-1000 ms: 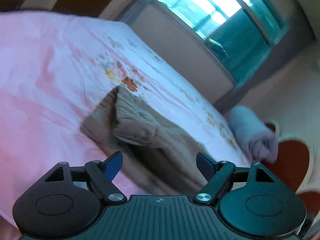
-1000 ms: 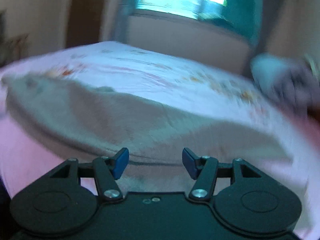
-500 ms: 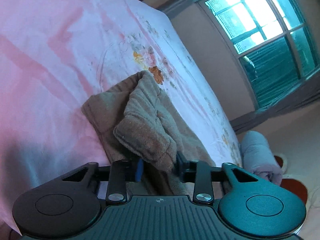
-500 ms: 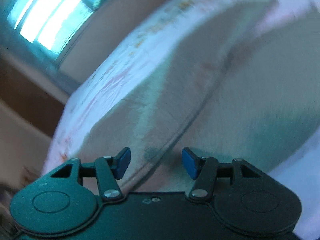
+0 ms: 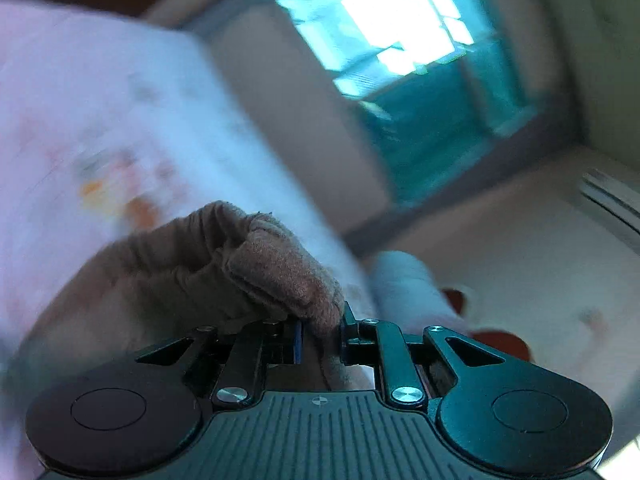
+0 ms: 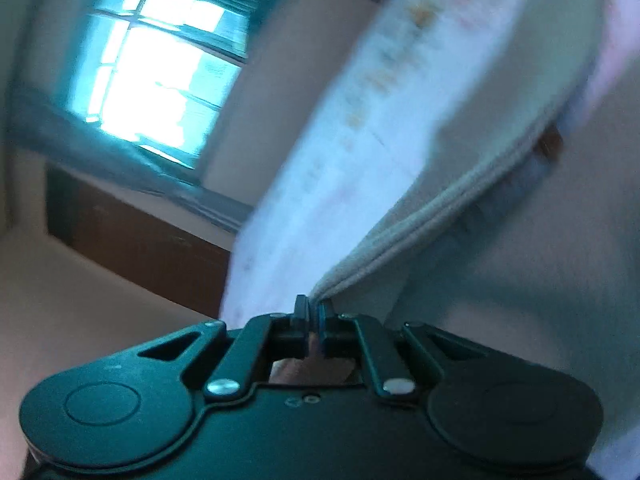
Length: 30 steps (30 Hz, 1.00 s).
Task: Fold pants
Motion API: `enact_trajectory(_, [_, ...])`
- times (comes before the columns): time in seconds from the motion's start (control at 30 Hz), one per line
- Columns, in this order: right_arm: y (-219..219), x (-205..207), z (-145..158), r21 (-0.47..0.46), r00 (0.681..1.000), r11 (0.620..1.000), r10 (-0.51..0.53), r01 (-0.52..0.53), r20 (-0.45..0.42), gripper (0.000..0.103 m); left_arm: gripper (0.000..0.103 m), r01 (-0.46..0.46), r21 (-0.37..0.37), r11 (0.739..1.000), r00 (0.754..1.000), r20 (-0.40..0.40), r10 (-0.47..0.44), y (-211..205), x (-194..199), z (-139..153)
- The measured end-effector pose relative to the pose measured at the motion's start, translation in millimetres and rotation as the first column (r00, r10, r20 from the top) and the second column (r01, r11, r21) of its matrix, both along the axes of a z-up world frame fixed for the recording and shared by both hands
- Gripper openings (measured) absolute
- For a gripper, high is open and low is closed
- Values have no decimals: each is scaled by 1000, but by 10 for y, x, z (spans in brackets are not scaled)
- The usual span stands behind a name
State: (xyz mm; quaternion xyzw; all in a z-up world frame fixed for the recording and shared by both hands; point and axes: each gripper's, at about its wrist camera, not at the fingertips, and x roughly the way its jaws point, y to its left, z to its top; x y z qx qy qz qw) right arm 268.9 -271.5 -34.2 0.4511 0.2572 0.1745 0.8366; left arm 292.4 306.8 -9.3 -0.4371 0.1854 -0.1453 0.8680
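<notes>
The tan-brown pants [image 5: 208,264] lie on the pink floral bed sheet [image 5: 80,120]. In the left wrist view my left gripper [image 5: 320,332] is shut on a bunched, folded end of the pants, which rises between the fingers. In the right wrist view my right gripper [image 6: 314,316] is shut on a thin seamed edge of the pants [image 6: 460,200], and the cloth stretches up and to the right from the fingertips. Both views are blurred by motion.
A pale rolled bundle of cloth [image 5: 408,284] lies at the far end of the bed. A bright window [image 5: 396,36] and walls stand behind the bed; it also shows in the right wrist view [image 6: 160,80]. A dark wooden board [image 6: 132,240] is below it.
Both grippers were open a second ago. The left closed on the bunched end of the pants, then the right closed on the seamed edge. Both views have swung upward with the cloth.
</notes>
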Motion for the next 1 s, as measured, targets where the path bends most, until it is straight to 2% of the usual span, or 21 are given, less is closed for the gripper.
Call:
enact_trajectory(0.07, [-11,-183,49,-52,999,999,12,-10,40,0,16,28,9,1000,999,-19,-28,79,-100,-137])
enact_trajectory(0.1, [-9,-286,-16,-83,998,996,27,-22,56,0,16,26,35,999,995,-97,-22,122,-177,-376])
enact_trajectory(0.13, [35,-329,-157,-131,998,990,48,-44,29,0,16,26,55,998,981,-195,-14,158,-225,-663])
enact_trajectory(0.17, [72,-317,-388,-155,994,985,57,-71,-93,0,15,7,55,998,947,-321,11,209,-257,-987])
enact_trajectory(0.2, [77,-324,-623,-136,978,987,58,-86,-200,0,14,-7,30,1000,923,-383,18,243,-311,-1242])
enact_trajectory(0.23, [92,-353,-747,-124,971,989,53,-84,-235,0,14,-22,-6,1000,937,-348,18,255,-379,-1340])
enact_trajectory(0.27, [111,-402,-779,-125,975,990,37,-65,-219,0,14,-39,-19,999,942,-334,30,246,-406,-1350])
enact_trajectory(0.43, [161,-334,-710,-136,976,989,23,-54,-216,0,14,-36,-14,999,940,-339,29,176,-317,-1275])
enact_trajectory(0.57, [168,-425,-528,-136,986,989,30,-53,-166,0,15,6,-51,999,951,-309,-22,310,-278,-1141])
enact_trajectory(0.7, [111,-572,-303,-133,994,990,39,-53,-105,0,15,57,-35,998,957,-284,-65,318,-367,-949])
enact_trajectory(0.77, [104,-602,-346,-148,992,987,44,-62,-121,0,15,80,3,997,945,-320,-74,327,-328,-990])
enact_trajectory(0.8, [119,-574,-415,-171,988,983,48,-74,-148,0,15,86,28,996,930,-361,-71,350,-311,-1067])
enact_trajectory(0.87, [162,-499,-658,-195,971,977,42,-90,-236,0,15,91,7,996,919,-385,-81,397,-304,-1215])
enact_trajectory(0.93, [131,-497,-737,-148,973,987,26,-61,-230,0,15,80,5,997,926,-370,-72,400,-307,-1155])
enact_trajectory(1.0, [149,-518,-655,-158,976,986,23,-58,-216,0,15,84,21,996,953,-292,-75,385,-315,-958])
